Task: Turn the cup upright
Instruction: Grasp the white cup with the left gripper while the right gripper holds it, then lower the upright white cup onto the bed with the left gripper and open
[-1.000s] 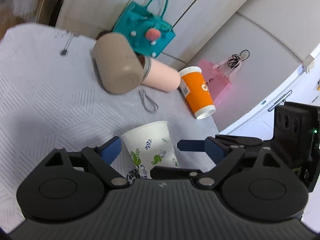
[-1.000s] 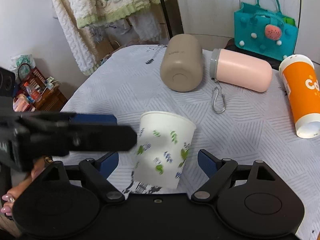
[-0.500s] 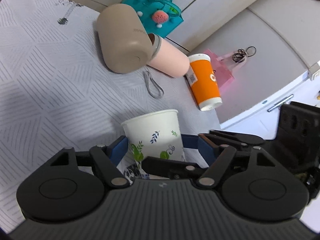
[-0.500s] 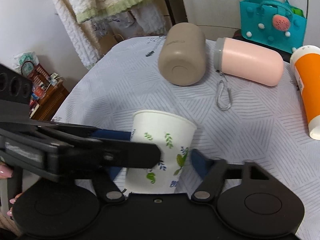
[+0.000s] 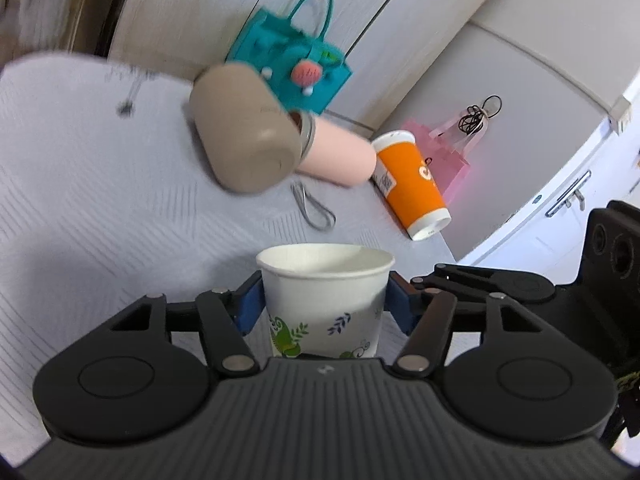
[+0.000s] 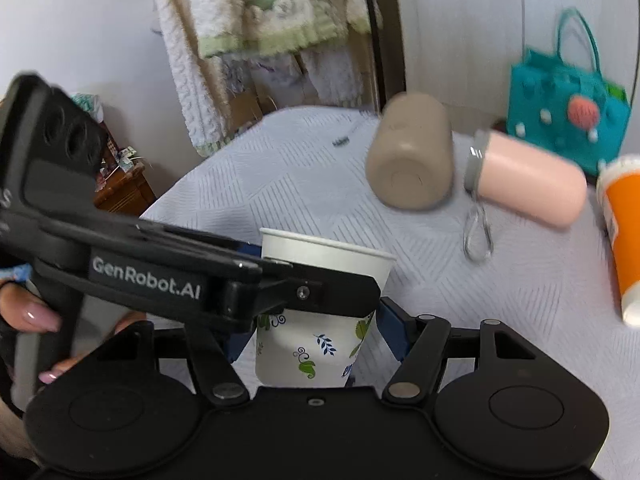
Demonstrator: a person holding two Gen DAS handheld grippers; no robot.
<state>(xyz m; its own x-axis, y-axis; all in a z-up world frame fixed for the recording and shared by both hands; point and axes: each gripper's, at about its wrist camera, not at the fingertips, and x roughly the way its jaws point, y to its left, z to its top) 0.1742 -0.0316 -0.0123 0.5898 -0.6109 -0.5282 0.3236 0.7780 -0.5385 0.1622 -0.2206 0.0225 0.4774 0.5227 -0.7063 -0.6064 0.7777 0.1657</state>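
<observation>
A white paper cup with green and blue leaf prints stands mouth up between both pairs of fingers; it also shows in the right wrist view. My left gripper is shut on the cup, blue pads pressed on both sides below the rim. My right gripper is also shut on the cup, its left finger hidden behind the left gripper's black body. The cup's base is hidden by the gripper bodies.
On the grey patterned tablecloth lie a beige bottle, a pink bottle with a carabiner loop, and an orange cup near the right edge. A teal bag and pink bag sit beyond the table.
Both grippers have closed on the paper cup. The cup has turned from tilted to standing mouth up, its open rim now visible. Both views are blurred by motion.
</observation>
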